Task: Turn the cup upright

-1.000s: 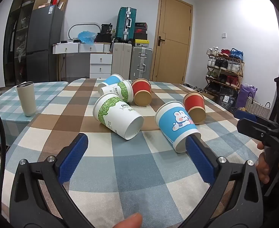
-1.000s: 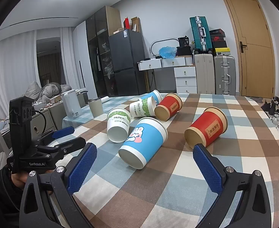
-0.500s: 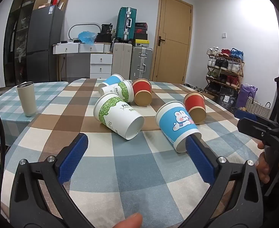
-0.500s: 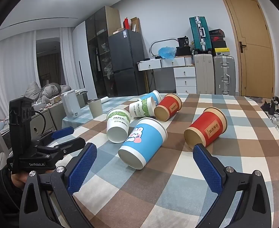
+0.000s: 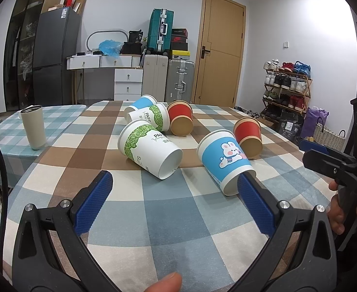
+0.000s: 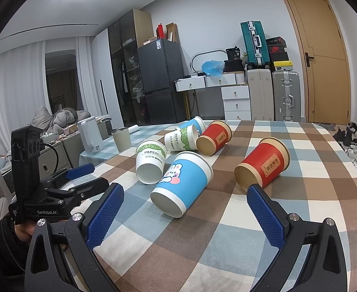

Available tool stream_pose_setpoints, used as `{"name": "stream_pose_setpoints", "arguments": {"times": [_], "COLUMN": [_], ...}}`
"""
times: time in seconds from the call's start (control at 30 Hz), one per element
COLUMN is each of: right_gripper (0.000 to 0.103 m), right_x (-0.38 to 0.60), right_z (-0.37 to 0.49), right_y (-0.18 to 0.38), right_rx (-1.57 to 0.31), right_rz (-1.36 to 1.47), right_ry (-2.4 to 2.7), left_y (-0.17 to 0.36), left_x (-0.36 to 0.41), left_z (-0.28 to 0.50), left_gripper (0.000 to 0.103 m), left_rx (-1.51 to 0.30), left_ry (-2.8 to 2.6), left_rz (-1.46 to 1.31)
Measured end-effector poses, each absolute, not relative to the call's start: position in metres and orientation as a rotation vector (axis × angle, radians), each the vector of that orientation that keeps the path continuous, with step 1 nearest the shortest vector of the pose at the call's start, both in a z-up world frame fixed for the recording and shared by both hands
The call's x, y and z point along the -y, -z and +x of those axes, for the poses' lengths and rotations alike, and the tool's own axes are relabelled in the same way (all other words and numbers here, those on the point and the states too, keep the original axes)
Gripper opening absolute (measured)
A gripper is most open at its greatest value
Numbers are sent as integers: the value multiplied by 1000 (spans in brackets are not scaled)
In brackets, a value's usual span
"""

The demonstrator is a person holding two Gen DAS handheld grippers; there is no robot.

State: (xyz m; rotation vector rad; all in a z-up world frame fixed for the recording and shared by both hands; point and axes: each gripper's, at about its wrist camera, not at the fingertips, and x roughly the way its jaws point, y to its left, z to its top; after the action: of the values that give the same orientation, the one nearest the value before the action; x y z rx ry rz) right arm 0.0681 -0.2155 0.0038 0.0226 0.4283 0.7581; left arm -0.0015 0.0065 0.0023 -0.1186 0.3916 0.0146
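Note:
Several paper cups lie on their sides on the checked tablecloth. Nearest is a blue rabbit cup (image 5: 223,159) (image 6: 184,185), mouth toward me. A white cup with green leaves (image 5: 150,150) (image 6: 151,160) lies to its left. A red cup (image 5: 248,135) (image 6: 263,164) lies to its right. Behind them lie another leaf cup (image 5: 151,119), another blue cup (image 5: 140,104) and another red cup (image 5: 180,118). My left gripper (image 5: 174,189) is open and empty, short of the cups. My right gripper (image 6: 184,200) is open and empty, just before the rabbit cup.
A beige tumbler (image 5: 33,126) stands upright on the neighbouring checked table at the left. The table's (image 6: 263,243) right edge curves near the red cup. The right gripper shows at the left wrist view's right edge (image 5: 329,163). Suitcases, drawers and a fridge stand behind.

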Motion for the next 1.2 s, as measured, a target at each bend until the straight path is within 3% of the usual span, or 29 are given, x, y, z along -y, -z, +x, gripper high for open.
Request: {"name": "stream_pose_setpoints", "arguments": {"times": [0.67, 1.2], "right_gripper": [103, 103], "right_x": [219, 234], "right_z": [71, 86], "right_y": [-5, -5], "right_rx": [-451, -511], "right_rz": [32, 42], "right_ry": [-739, -651], "left_y": [-12, -8], "left_x": [11, 50], "left_z": [11, 60], "left_gripper": [102, 102], "left_rx": [-419, -573], "left_ry": [-32, -6], "left_rz": [-99, -81]}}
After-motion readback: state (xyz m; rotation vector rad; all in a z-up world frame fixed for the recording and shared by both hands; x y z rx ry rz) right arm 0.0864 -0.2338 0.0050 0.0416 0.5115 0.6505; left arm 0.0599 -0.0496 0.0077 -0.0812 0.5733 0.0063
